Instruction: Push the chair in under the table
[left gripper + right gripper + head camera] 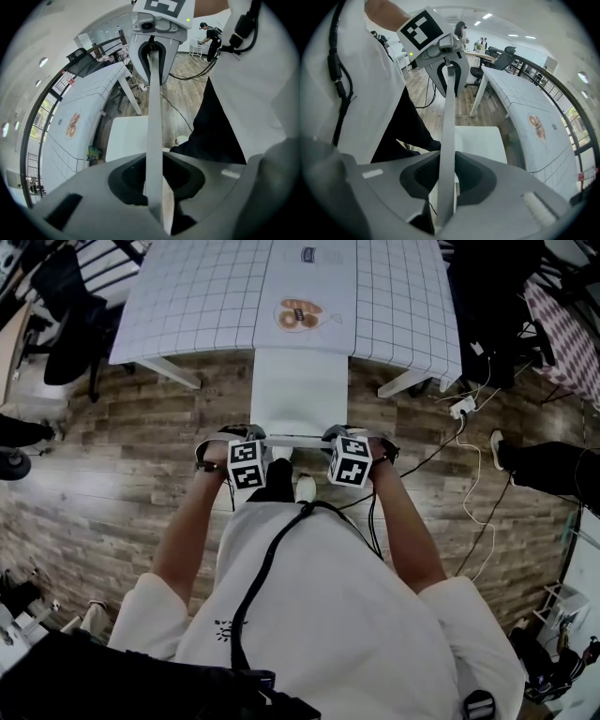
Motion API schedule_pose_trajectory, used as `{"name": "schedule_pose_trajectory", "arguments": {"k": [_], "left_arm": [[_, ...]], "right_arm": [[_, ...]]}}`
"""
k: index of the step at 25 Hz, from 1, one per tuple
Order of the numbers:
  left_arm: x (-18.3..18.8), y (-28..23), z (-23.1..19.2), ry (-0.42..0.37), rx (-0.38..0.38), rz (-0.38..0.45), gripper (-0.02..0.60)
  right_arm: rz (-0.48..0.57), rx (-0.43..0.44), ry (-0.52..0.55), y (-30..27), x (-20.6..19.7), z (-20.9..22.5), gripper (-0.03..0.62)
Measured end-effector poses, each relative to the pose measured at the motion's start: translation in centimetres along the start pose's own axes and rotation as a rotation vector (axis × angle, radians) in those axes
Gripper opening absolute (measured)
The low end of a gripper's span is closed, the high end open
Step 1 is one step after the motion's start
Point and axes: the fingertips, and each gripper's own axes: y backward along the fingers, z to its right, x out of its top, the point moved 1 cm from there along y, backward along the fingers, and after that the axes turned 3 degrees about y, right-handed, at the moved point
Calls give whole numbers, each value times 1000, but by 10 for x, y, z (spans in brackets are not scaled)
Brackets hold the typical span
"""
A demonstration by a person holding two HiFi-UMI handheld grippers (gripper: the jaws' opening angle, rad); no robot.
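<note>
A white chair [298, 390] stands in front of me, its seat reaching the near edge of the table [206, 296] with the grid-patterned cloth. My left gripper [242, 444] and right gripper [351, 441] each clamp the thin top rail of its backrest, one near each end. In the left gripper view the rail [154, 117] runs straight out between the jaws of my left gripper [157, 190] to the right gripper [152, 47]. In the right gripper view the same rail [447, 136] passes through my right gripper [444, 187] towards the left gripper [447, 70]. Both point steeply down.
A round food picture [298, 315] lies on the table's near middle. White table legs [169, 371] [403, 382] flank the chair. A black office chair [70, 315] stands at the left. Cables and a power strip [461, 409] lie on the wooden floor at the right, beside a person's leg [539, 465].
</note>
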Motion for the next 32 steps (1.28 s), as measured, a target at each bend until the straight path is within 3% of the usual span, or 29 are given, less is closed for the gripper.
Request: {"name": "schedule_pose_trajectory", "arguments": {"k": [18,32], "left_arm": [[-6,-7,-98,-30,-19,17,94],[-7,-15,-177,-43,13,48,138]], "right_arm": [[-36,-30,-51,-5,5,93,84],[-75,-100,-83,-9,4,165,89]]}}
